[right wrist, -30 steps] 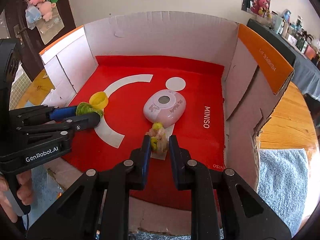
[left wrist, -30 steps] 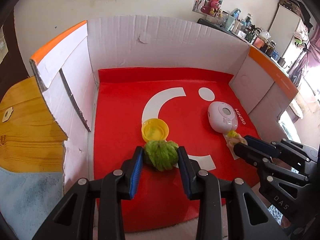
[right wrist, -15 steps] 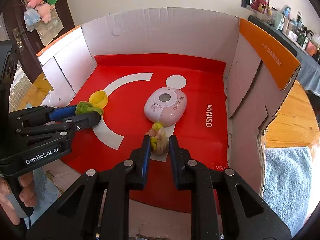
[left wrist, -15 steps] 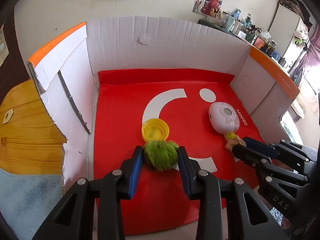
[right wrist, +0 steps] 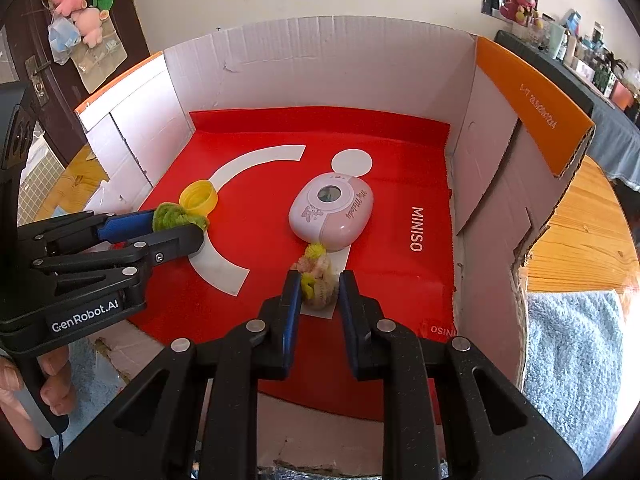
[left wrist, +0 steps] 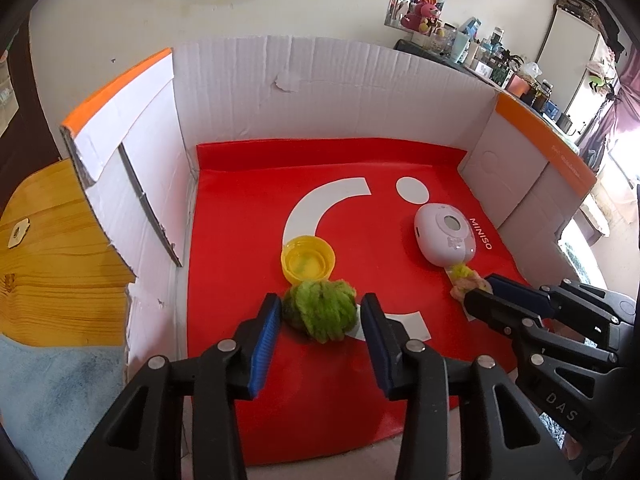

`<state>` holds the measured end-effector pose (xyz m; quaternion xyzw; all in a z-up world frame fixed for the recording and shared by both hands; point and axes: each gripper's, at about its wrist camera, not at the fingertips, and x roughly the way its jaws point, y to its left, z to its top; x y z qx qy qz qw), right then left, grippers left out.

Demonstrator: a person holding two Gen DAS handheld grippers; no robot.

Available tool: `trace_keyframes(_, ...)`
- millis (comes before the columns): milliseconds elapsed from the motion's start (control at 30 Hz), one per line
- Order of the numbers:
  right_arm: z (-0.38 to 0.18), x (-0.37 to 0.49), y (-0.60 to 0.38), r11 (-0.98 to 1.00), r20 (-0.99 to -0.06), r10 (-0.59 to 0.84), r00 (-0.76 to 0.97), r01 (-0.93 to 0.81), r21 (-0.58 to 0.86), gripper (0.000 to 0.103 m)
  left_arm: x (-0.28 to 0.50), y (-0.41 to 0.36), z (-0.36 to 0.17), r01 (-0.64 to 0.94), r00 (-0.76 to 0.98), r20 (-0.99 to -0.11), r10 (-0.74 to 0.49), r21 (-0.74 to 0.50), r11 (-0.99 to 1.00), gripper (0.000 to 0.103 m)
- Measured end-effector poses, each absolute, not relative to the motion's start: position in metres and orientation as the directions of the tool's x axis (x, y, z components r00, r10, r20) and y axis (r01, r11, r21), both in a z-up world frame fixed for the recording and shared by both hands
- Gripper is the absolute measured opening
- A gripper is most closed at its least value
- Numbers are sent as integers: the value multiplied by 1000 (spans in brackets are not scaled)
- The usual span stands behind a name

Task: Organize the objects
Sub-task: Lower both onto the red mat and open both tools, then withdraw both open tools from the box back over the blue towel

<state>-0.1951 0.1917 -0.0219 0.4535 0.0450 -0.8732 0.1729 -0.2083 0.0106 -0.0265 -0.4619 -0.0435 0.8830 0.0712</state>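
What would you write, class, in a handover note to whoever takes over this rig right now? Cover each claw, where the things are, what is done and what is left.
Left claw: open, straddling the green fuzzy ball, with a gap at one pad.
Right claw: close on both sides of the small yellow-pink fuzzy toy; grip cannot be told.
Both things rest on the red liner of the cardboard box. The yellow cap touches the ball; the pink device lies beside the toy.
Done: both claws lined up.
Left: probably close, lift and place both.
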Motion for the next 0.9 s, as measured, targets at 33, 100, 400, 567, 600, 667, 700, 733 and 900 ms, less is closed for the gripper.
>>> trace_keyframes(33, -22, -195, 192, -936, -807, -259, -531, 342, 76, 19, -208, 11, -26, -86, -565, -809, 165, -141, -986, 45)
trace_keyframes(100, -21, -194, 192, -937, -807, -258, -531, 342, 75, 19, -206, 11, -24, -86, -567, -807, 163, -139, -987, 45)
trace_keyframes(400, -15, -186, 191, -935, -799, -260, -542, 349, 67, 49, -197, 14, -14, -83, -592, -792, 149, -124, -989, 53)
trace_keyframes(567, -11, -182, 192, -937, -795, -255, -551, 345, 62, 49, -192, 12, -11, -80, -599, -788, 145, -121, -989, 53)
trace_keyframes(600, -11, -181, 193, -937, -793, -256, -552, 344, 63, 49, -190, 12, -11, -79, -600, -787, 144, -121, -990, 53)
trace_keyframes(667, -9, -179, 193, -936, -791, -260, -554, 345, 66, 49, -188, 12, -11, -77, -602, -786, 143, -121, -990, 53)
trace_keyframes(700, -8, -179, 193, -936, -790, -260, -555, 346, 65, 49, -187, 11, -10, -76, -603, -785, 142, -121, -990, 55)
trace_keyframes(733, -6, -178, 193, -936, -789, -260, -557, 347, 63, 49, -185, 11, -10, -75, -605, -784, 141, -120, -990, 56)
trace_keyframes(900, -1, -173, 191, -934, -783, -263, -564, 354, 59, 56, -178, 10, -7, -69, -615, -778, 132, -114, -991, 60)
